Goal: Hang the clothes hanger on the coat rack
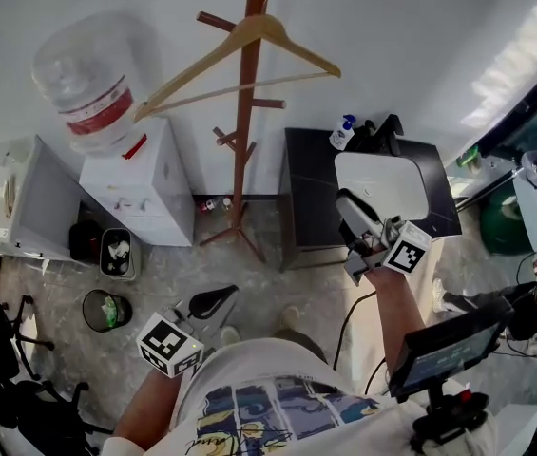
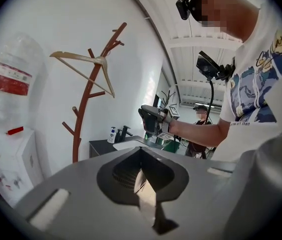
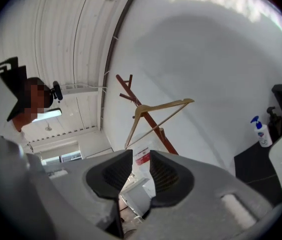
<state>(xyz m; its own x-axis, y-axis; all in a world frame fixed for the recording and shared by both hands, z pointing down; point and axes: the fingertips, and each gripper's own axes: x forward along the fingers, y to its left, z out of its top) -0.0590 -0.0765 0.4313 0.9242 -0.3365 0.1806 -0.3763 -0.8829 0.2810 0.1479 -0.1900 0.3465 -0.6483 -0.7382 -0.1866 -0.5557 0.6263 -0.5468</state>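
1. Head view is showing the wooden hanger (image 1: 257, 29) hanging on the coat rack (image 1: 246, 112).
2. Left gripper (image 2: 141, 151) is pinching shut on nothing, and right gripper (image 3: 141, 160) is gaping empty.
3. Hanger is looking light, stiff and smooth, so a grip beside its hook suits it.

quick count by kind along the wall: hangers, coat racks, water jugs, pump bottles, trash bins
hangers: 1
coat racks: 1
water jugs: 1
pump bottles: 1
trash bins: 2
total: 6
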